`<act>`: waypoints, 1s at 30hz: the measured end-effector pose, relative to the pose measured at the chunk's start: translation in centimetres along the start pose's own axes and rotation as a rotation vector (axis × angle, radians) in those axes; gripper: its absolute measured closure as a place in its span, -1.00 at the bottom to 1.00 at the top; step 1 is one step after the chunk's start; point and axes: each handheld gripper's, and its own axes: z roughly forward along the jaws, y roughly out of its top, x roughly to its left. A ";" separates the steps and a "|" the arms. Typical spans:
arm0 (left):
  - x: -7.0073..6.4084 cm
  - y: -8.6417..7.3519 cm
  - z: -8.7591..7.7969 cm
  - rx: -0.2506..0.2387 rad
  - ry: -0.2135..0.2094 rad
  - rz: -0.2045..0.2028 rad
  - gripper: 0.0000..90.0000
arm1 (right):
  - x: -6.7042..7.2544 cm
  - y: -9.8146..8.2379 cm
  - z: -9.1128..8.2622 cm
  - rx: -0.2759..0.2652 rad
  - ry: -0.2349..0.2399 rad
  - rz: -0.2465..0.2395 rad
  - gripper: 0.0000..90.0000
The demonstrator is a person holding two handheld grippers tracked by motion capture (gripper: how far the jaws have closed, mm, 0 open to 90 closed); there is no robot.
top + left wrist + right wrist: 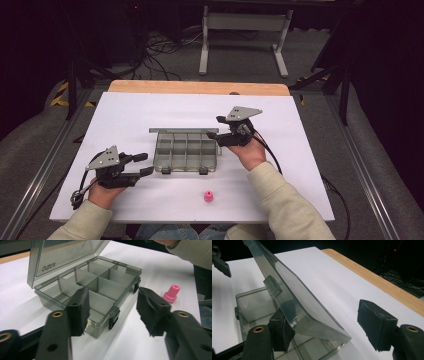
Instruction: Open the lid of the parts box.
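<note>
White tabletop [150,110], dark room — both tongs agape, empty-handed beside the open organizer box [186,150].

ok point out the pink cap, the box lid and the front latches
pink cap [208,196], high view, on its body
box lid [67,255], left gripper view, on the clear panel
front latches [113,319], left gripper view, on the nearer latch

The raised clear lid [184,130] walls off the smoky plastic compartment box [186,156] behind; its open top is unobstructed.
</note>
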 end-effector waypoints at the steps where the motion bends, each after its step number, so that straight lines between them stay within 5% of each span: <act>1: 0.0 0.0 -0.1 -0.001 0.000 -0.001 -0.10 | -0.2 0.2 0.1 0.002 -0.003 0.001 -0.26; 30: -0.4 -0.2 -0.7 -0.077 0.044 0.022 -0.80 | -2.9 1.2 2.8 0.002 -0.057 0.056 -0.02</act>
